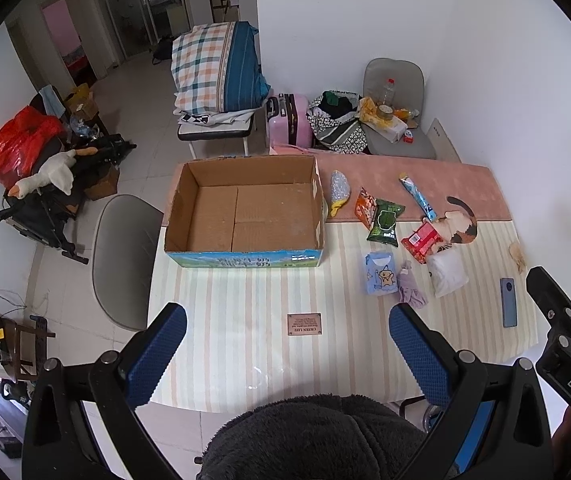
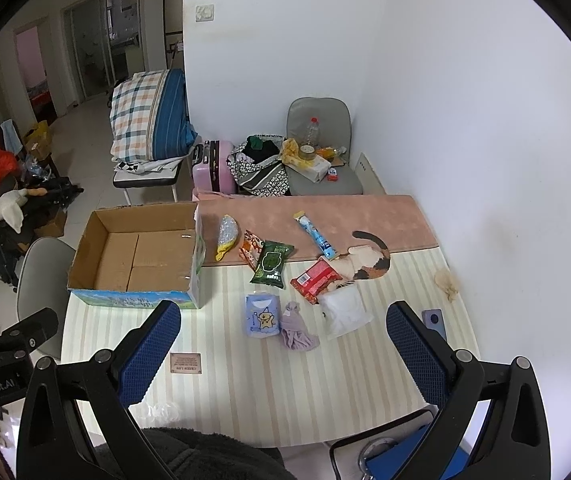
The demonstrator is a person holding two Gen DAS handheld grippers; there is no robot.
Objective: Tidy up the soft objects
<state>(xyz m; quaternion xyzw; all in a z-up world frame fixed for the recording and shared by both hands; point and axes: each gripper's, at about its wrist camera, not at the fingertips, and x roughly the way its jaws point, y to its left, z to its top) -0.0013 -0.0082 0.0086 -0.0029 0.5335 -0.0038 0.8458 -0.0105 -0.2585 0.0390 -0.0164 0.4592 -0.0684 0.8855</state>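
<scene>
Above the near table edge, both the left gripper (image 1: pixel 287 354) and right gripper (image 2: pixel 283 350) hover spread and empty, and thin packets like the blue tissue pack (image 2: pixel 262 316), lying beside the empty cardboard box (image 2: pixel 141 256), may slip from a shallow pinch.

One open cardboard box (image 1: pixel 241 212) is sitting on the striped table (image 1: pixel 245 344), and everything else is lying to the right of that box. Nearest the box, one bubble-wrapped yellow item (image 1: pixel 338 194) is lying. Further right, three snack packets are showing: one orange (image 1: pixel 364 206), one green (image 1: pixel 385 222), one red (image 1: pixel 423 240). One blue tube (image 1: pixel 417 196) is lying beyond them. Toward the near edge, one blue tissue pack (image 1: pixel 379 274), one lilac cloth (image 1: pixel 410 290) and one white pouch (image 1: pixel 447 272) are resting. Farthest from the box, one phone (image 1: pixel 508 302) is lying. Two grippers are showing, each holding nothing.
</scene>
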